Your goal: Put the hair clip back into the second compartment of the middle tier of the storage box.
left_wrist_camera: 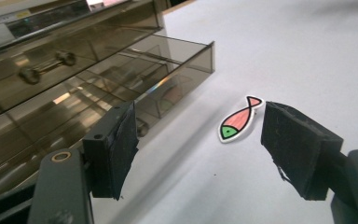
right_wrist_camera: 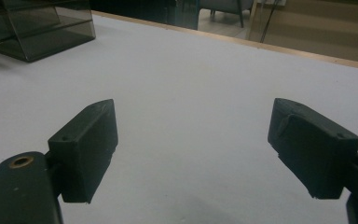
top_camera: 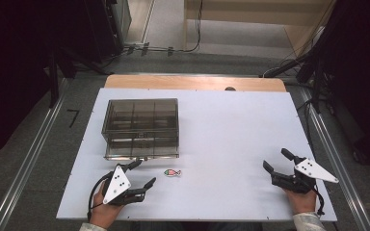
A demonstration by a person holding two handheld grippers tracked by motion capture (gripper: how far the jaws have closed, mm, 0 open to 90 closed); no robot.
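A small flat fish figure [top_camera: 172, 172], pink with a green head, lies on the white table in front of a smoky see-through drawer box [top_camera: 142, 126]. The box's lowest drawer [left_wrist_camera: 168, 70] is pulled out a little. My left gripper [top_camera: 145, 174] sits just left of the fish, open, nothing between its pads. In the left gripper view the fish [left_wrist_camera: 237, 123] lies ahead, nearer the right-hand pad, with the left gripper [left_wrist_camera: 198, 149] apart from it. My right gripper [top_camera: 278, 160] rests open at the table's right front; the right gripper [right_wrist_camera: 193, 154] holds nothing.
The white board [top_camera: 231, 130] covers a wooden table whose far edge [top_camera: 192, 83] shows. Wide bare surface lies between the box and the right gripper. Grey floor, metal rails and dark stands surround the table.
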